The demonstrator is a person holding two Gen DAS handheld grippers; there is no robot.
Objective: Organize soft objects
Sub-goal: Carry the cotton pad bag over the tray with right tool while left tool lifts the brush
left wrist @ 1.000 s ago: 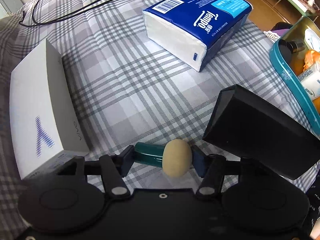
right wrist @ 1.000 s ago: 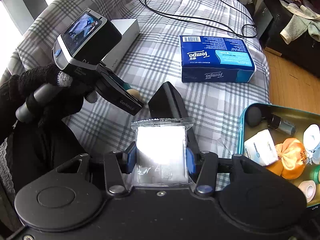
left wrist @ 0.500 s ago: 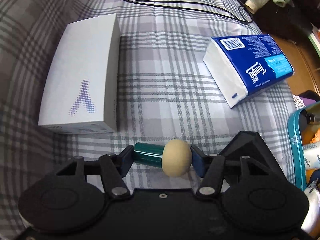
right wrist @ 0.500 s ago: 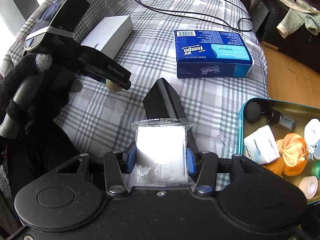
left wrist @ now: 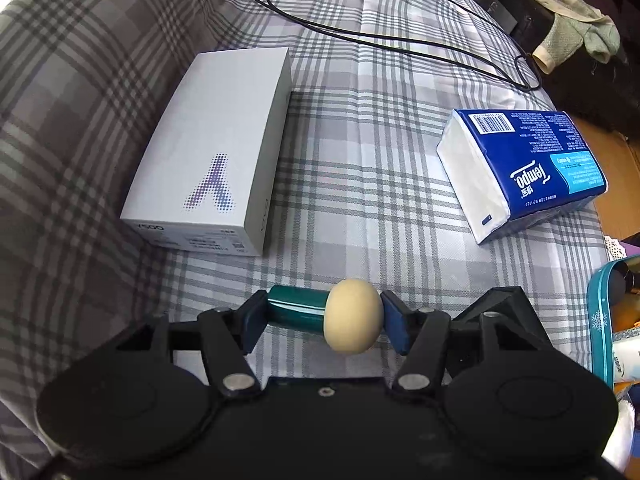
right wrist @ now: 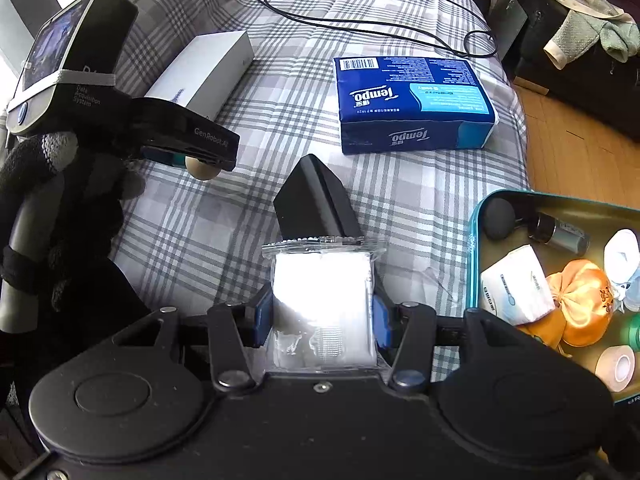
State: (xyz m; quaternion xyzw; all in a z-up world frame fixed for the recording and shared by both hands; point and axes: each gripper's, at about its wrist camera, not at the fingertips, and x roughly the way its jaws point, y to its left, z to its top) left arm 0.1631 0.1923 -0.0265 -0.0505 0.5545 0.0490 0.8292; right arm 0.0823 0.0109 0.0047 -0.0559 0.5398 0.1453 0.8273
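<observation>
Your left gripper (left wrist: 324,316) clamps a sponge-tipped stick (left wrist: 352,322) above the bed; your right gripper (right wrist: 322,316) pinches a wipe packet (right wrist: 322,304). Several items already sit in the tin (right wrist: 476,240); both held items, judging by this, remain unplaced.

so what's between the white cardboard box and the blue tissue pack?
Nothing: only bare plaid bedcover separates white cardboard box from blue tissue pack, clearest in left wrist view.

The blue tissue pack (right wrist: 414,102) reads "Tempo" on its top and on its side, with a barcode at one top corner. To its left, the white box (left wrist: 218,148) bears a dotted "Y" and "vivo". Nearer, left of the pack, the left gripper (right wrist: 200,160) carries "GenRobot.AI" and "Data Acquisition System".
</observation>
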